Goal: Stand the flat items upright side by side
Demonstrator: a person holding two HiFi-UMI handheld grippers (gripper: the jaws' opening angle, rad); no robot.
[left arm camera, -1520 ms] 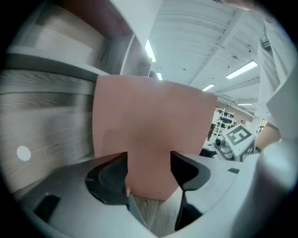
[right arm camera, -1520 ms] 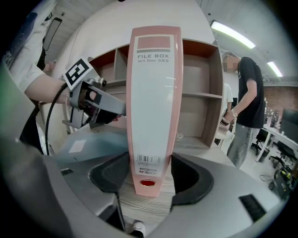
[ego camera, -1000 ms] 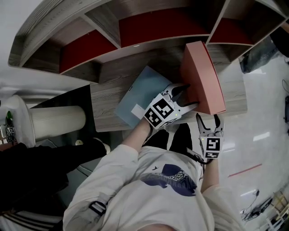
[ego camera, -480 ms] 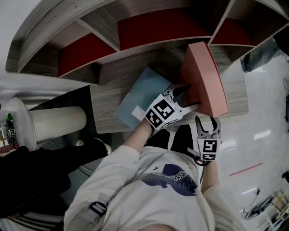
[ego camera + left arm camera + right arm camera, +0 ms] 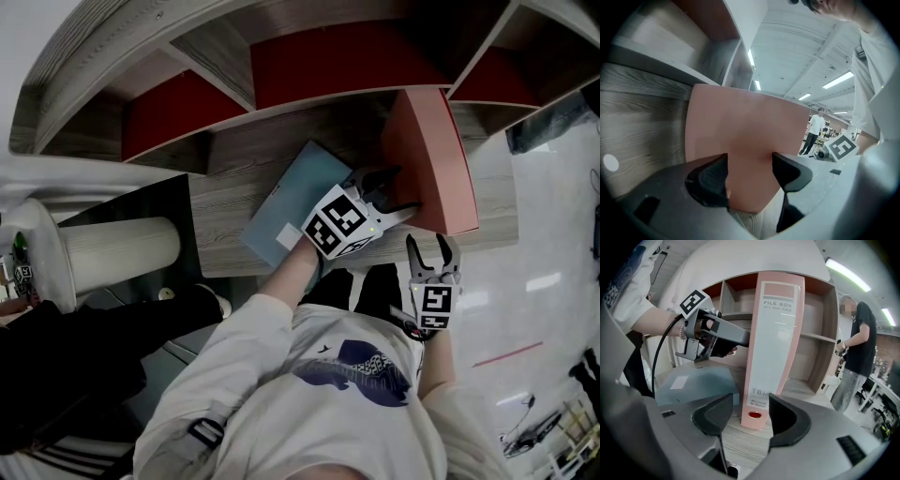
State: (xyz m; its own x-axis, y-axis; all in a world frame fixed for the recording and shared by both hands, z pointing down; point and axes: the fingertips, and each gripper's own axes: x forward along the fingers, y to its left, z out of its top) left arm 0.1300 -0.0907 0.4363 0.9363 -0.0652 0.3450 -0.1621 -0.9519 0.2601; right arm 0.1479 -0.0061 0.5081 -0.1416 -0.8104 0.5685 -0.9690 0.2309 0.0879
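A pink file box (image 5: pixel 427 159) stands upright on the wooden desk (image 5: pixel 234 159), with its labelled spine (image 5: pixel 776 333) facing me. A blue-grey file box (image 5: pixel 286 202) lies flat to its left, seen also in the right gripper view (image 5: pixel 693 383). My left gripper (image 5: pixel 398 192) is open, its tips at the pink box's broad left face (image 5: pixel 750 126); I cannot tell if they touch. My right gripper (image 5: pixel 432 246) hangs at the desk's front edge, short of the spine. Its jaws have just been closing a little, with nothing between them, and it is open.
Behind the desk runs a curved shelf unit with red back panels (image 5: pixel 328 56) and open compartments (image 5: pixel 811 357). A white cylinder (image 5: pixel 122 253) lies to the left of the desk. A person (image 5: pixel 858 348) stands at the right beyond the shelves.
The left gripper has shifted a little right and away with the pink box, which now stands straighter. The right gripper's jaws are narrower than a second ago.
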